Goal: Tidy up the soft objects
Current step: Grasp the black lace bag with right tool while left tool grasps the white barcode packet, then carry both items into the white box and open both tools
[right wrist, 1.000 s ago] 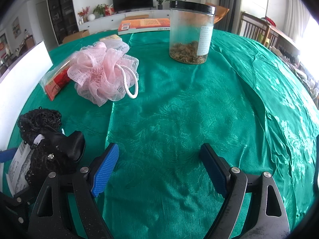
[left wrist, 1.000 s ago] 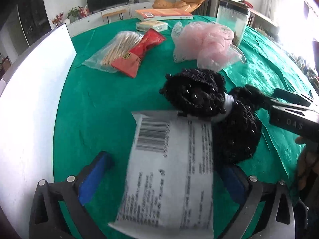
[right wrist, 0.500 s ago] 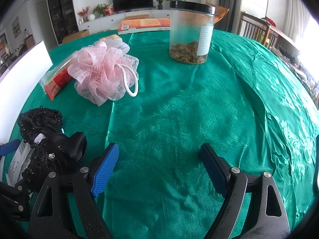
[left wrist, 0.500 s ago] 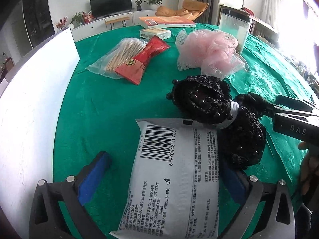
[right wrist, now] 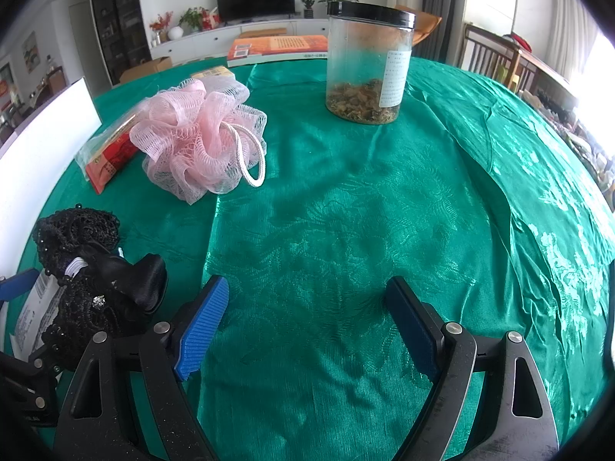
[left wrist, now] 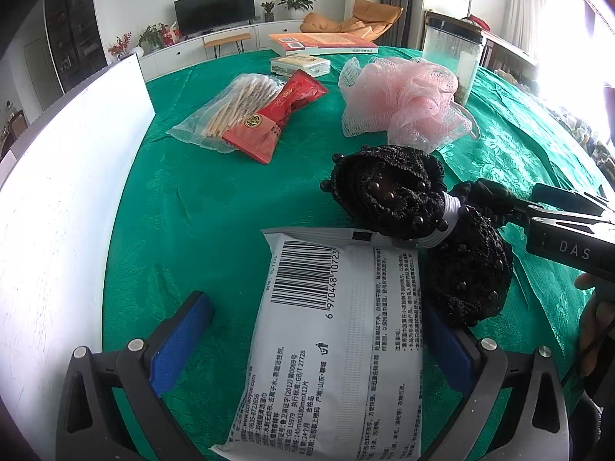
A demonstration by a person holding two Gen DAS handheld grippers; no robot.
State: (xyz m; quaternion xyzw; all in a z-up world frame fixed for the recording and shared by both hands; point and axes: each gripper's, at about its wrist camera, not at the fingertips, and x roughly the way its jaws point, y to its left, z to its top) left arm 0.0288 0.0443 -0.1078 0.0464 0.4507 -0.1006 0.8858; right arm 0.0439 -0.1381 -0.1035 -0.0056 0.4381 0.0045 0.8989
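Note:
A white wipes packet (left wrist: 338, 330) with a barcode lies flat on the green tablecloth (right wrist: 346, 211) between the fingers of my left gripper (left wrist: 313, 307). That gripper is open: its left pad stands clear of the packet and its right pad is close beside it. A black beaded lace hair piece (left wrist: 403, 199) (right wrist: 88, 269) with a white band rests against the packet's far right corner. Behind it sits a pink mesh bath pouf (left wrist: 403, 103) (right wrist: 196, 138). My right gripper (right wrist: 307, 288) is open over bare cloth, with the hair piece just to its left.
A white board (left wrist: 69, 192) stands along the left. A bag of cotton swabs (left wrist: 226, 107), a red packet (left wrist: 276, 115), a tissue pack (left wrist: 300, 65) and a book (right wrist: 276, 48) lie at the back. A black-lidded clear jar (right wrist: 369, 65) stands far right.
A second ago the white packet was blurred and tilted between the left fingers; it now lies still and flat. The right gripper has not moved.

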